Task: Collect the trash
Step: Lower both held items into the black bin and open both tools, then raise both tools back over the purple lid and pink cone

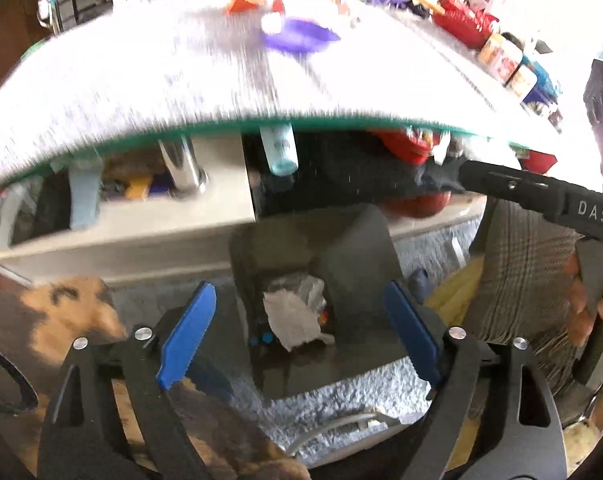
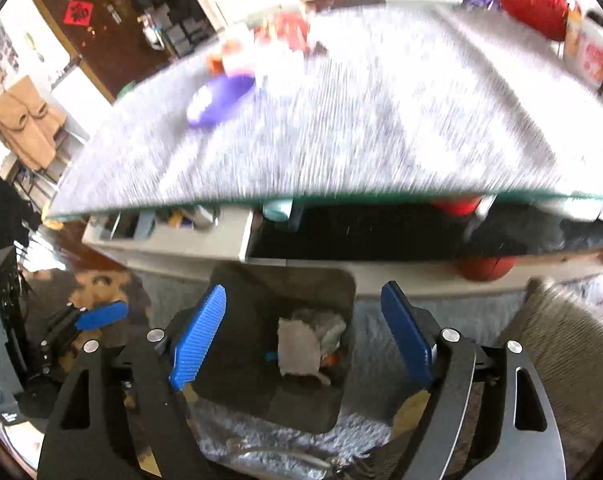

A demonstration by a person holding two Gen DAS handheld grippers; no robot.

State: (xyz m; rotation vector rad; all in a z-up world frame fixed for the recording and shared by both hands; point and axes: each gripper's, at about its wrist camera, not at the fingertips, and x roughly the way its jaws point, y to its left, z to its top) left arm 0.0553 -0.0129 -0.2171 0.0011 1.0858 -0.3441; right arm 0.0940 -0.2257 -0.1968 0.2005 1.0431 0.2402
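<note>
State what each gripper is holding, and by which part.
Nothing is held. The left gripper and right gripper are open and empty above the bin, with crumpled paper inside.

Grey table [image 1: 121, 80], purple dish [image 1: 301, 34], red packets [image 1: 461, 20] on top

Black linkage arms with silver rivets, ribbed blue fingers [image 2: 199, 338], white "DAS" lettering on black handle [image 1: 581, 210]

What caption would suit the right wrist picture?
Open right gripper above a dark bin holding crumpled paper, beside a grey-topped table.
</note>
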